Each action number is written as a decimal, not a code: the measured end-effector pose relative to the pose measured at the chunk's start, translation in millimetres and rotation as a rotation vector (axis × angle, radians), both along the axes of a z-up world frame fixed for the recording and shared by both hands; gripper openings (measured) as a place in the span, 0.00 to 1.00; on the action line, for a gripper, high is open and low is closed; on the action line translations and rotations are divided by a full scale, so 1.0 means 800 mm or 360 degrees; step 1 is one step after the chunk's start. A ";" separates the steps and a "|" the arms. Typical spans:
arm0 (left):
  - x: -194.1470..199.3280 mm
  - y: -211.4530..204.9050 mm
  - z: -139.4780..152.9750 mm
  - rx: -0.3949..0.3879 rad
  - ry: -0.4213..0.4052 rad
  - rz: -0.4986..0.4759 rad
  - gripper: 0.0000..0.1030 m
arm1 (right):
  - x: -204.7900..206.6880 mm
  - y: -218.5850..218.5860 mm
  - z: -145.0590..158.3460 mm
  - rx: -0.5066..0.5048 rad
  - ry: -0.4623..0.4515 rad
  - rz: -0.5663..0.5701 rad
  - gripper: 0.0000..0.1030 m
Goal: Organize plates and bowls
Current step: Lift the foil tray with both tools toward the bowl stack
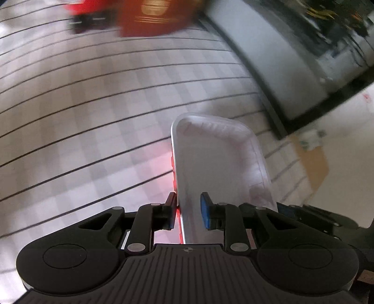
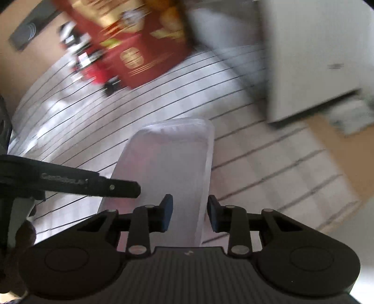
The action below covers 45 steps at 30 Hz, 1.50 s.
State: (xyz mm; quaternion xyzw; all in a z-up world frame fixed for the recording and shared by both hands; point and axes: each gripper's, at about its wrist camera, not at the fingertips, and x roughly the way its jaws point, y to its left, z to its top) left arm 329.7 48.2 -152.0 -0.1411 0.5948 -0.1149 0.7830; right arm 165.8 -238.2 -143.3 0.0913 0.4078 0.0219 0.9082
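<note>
Lying under both hand-held grippers is a bench covered with a pale checked cloth crossed by thin dark lines. Far ahead of the left hand-held gripper, a dark red box with gold print stands on the cloth, and a blurred red and black thing sits just left of it. To the front right of this gripper a large white slab with a dark edge cuts across the cloth, with cluttered dark items beyond it; nothing else lies on the cloth between the gripper and the box.

A white rectangular tray sticks out forward between the left gripper's jaws, standing on edge. The left pad presses against its rim, while the right blue pad lies over its inner face; the jaws stand narrowly apart, closed on the tray. A red glow shows along the tray's left edge. The tray appears empty.

From the right wrist view, the right hand-held gripper has its blue pads either side of a white tray, seen from its underside; its jaws are at their tightest, gripping it. A black arm of the other gripper reaches in from the left, touching that tray's side. The red box lies far ahead, the white slab to the front right.
</note>
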 end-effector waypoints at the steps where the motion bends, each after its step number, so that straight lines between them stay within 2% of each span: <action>1: -0.010 0.021 0.002 0.0028 0.0018 0.0044 0.24 | 0.003 0.016 -0.003 0.0007 0.0013 0.0052 0.31; 4: -0.040 0.081 0.009 0.0063 0.0025 0.0198 0.24 | 0.014 0.072 -0.010 0.0006 0.0033 0.0227 0.31; 8: -0.085 0.149 0.016 0.0110 0.0035 0.0408 0.20 | 0.032 0.139 -0.016 0.0083 0.0097 0.0479 0.33; 12: -0.121 0.184 0.026 0.0119 0.0018 0.0535 0.20 | 0.039 0.193 -0.019 0.0031 0.0142 0.0664 0.33; 16: -0.137 0.210 0.027 0.0081 0.0033 0.0627 0.20 | 0.043 0.225 -0.019 0.0009 0.0188 0.0769 0.34; 21: -0.142 0.227 0.003 -0.0005 0.0099 0.0748 0.20 | 0.043 0.238 -0.027 0.0009 0.0272 0.0796 0.36; 25: -0.140 0.236 -0.010 -0.0041 0.0101 0.0783 0.21 | 0.048 0.235 -0.036 0.0046 0.0303 0.0706 0.36; 29: -0.134 0.231 -0.014 0.0004 0.0112 0.0762 0.21 | 0.047 0.228 -0.044 0.0067 0.0302 0.0627 0.36; 36: -0.128 0.220 -0.010 0.0075 0.0124 0.0682 0.21 | 0.049 0.233 -0.046 0.0062 0.0232 0.0641 0.36; 41: -0.120 0.213 -0.009 0.0130 0.0149 0.0626 0.22 | 0.054 0.241 -0.048 0.0067 0.0241 0.0639 0.35; 43: -0.114 0.212 -0.008 0.0126 0.0202 0.0632 0.22 | 0.053 0.242 -0.046 0.0067 0.0248 0.0628 0.35; 45: -0.112 0.209 0.000 0.0108 0.0174 0.0640 0.22 | 0.052 0.242 -0.039 0.0048 0.0227 0.0626 0.35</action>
